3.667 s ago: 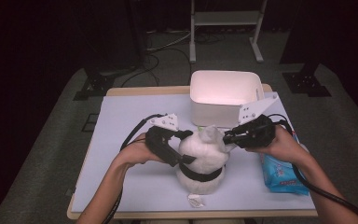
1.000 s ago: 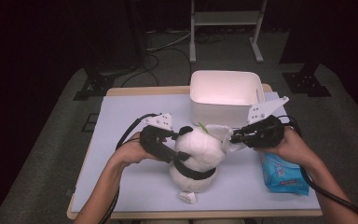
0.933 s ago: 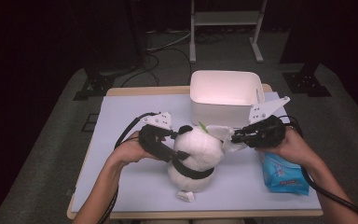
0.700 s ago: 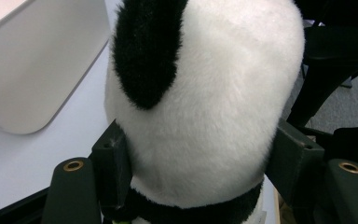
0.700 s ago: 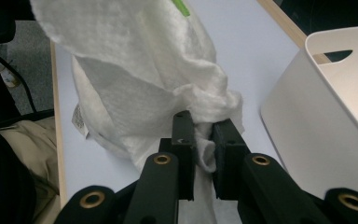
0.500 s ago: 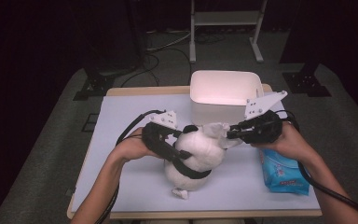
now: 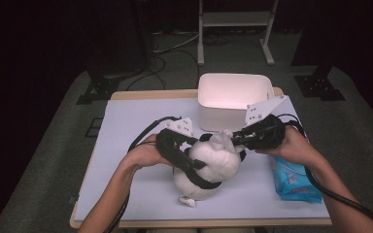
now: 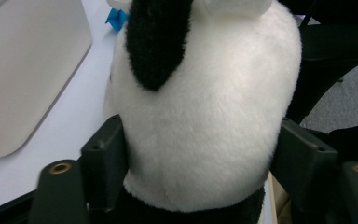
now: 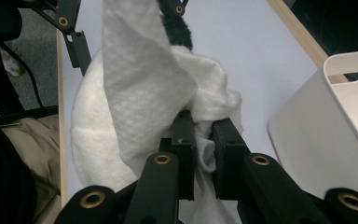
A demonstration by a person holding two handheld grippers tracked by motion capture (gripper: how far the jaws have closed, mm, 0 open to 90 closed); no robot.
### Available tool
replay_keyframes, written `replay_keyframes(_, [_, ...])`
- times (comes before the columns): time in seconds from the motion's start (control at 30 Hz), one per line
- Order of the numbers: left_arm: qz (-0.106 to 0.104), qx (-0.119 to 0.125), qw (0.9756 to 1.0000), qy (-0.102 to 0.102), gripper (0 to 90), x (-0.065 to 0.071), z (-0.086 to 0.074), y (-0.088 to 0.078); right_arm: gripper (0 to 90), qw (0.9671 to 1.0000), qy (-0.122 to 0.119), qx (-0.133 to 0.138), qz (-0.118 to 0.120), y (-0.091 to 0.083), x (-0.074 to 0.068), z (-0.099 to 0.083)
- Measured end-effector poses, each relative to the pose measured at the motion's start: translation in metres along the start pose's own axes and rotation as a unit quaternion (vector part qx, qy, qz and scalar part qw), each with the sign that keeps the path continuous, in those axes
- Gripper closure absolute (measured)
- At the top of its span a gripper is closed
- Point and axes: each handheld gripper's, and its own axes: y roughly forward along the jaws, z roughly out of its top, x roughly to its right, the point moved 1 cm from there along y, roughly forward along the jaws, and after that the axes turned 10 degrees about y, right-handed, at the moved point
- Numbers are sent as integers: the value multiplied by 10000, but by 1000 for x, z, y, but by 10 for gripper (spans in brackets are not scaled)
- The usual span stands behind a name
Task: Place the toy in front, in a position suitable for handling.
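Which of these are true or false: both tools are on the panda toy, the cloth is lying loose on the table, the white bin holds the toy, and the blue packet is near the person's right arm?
1. The left gripper has the plush panda between its jaws. True; its jaws have just been opening, but the pads touch the panda's sides.
2. The white wipe lies loose on the table. False: the right gripper pinches it against the panda.
3. The white bin holds the panda. False: the panda is on the table in front of it.
4. The blue packet lies by the person's right forearm. True.
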Motion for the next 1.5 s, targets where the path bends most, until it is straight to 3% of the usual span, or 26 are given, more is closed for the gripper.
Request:
replay_keyframes(0.37, [-126,171,9992,-338,113,2,-12,5,805,9997,192,99,73,-2,1,-17])
replay_keyframes(0.67, [-309,168,9986,-398,95,3,-26,15,805,9997,247,76,44,-4,2,-24])
replay_keyframes(0.9, [-259,332,9986,-311,90,4,-28,20,804,9996,275,87,27,-4,3,-27])
replay_keyframes(0.97, [-309,378,9984,-277,132,5,-26,21,805,9995,294,121,62,-4,3,-27])
replay_keyframes(1.1, [-242,514,9982,-189,300,4,-24,16,805,9991,354,244,16,-6,4,-28])
replay_keyframes(1.17, [-219,500,9984,-169,323,2,-21,12,805,9986,392,355,47,-8,5,-28])
replay_keyframes(1.33, [-135,315,9994,-64,340,0,-14,1,805,9985,345,422,37,-9,5,-25])
replay_keyframes(1.5, [-44,-73,10000,41,342,1,-12,-8,805,9986,385,359,77,-5,6,-29])
